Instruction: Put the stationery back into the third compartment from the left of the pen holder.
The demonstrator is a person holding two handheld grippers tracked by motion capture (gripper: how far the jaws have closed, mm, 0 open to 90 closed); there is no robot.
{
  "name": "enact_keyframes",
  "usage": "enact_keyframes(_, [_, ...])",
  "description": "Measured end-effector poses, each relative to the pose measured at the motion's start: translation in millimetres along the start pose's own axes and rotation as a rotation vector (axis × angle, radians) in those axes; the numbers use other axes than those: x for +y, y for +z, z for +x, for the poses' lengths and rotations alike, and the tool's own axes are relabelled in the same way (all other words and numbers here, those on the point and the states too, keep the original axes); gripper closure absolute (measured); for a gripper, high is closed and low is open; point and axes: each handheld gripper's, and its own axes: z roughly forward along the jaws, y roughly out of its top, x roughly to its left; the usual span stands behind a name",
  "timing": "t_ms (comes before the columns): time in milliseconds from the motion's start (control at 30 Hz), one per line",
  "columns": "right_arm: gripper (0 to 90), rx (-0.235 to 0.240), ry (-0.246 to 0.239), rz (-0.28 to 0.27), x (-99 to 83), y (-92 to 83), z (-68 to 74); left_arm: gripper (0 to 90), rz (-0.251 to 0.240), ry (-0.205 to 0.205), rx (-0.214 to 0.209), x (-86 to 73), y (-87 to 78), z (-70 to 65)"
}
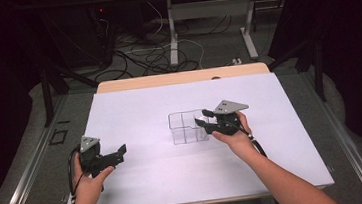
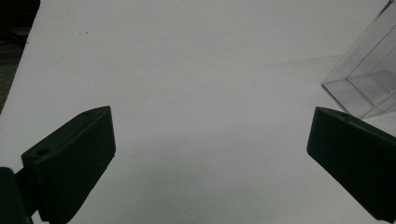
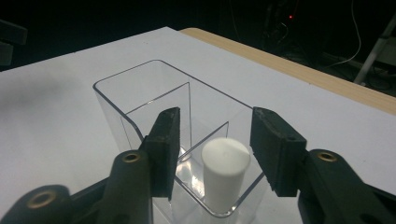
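A clear plastic organizer with several compartments sits near the centre of the high view on a white tabletop. In the right gripper view, a white cylinder stands upright in the organizer's nearest compartment, at the lower centre of the frame. The right gripper hovers just above it with its jaws apart, one on either side and not pressing the cylinder, so placing looks done and the release looks complete. What seems left is drawing that gripper clear. The organizer's thin walls lie close by both jaws and could be knocked. At the lower left of the high view, the left gripper is held well apart from the organizer, jaws wide and holding nothing. Cables and table legs fill the dark background.
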Motion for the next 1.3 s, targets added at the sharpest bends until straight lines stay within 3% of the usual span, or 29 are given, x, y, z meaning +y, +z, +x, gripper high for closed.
enact_keyframes(267, [48.0, -0.012, 0.028, 0.003, 4.7, -11.3, 1.8, 1.2, 0.000, -0.004, 0.000, -0.3, 0.4, -0.6])
enact_keyframes(500, [35.4, -0.012, 0.088, 0.045, 11.0, -26.2, 0.0, 1.2, -0.004, -0.005, -0.001, -0.2, -0.1, 0.3])
enact_keyframes(567, [31.5, -0.021, 0.086, 0.062, 12.1, -30.4, -2.1, 1.2, -0.003, -0.007, -0.001, -0.3, -0.4, 0.3])
enact_keyframes(800, [14.3, -0.110, 0.077, 0.104, 12.1, -47.3, -7.9, 1.2, -0.006, -0.013, 0.001, -0.3, -0.7, 0.3])
enact_keyframes(867, [12.5, -0.153, 0.088, 0.119, 12.1, -53.5, -9.6, 1.2, -0.006, -0.012, 0.001, -0.2, -0.9, 0.6])
enact_keyframes(967, [1.3, -0.197, 0.111, 0.136, 11.8, -61.1, -14.1, 1.2, -0.007, -0.014, 0.002, -0.2, -1.3, 0.7])
enact_keyframes(1300, [0.0, -0.270, 0.160, 0.126, 2.6, -88.5, -37.0, 1.2, -0.009, -0.018, 0.003, -0.1, -2.2, 1.3])
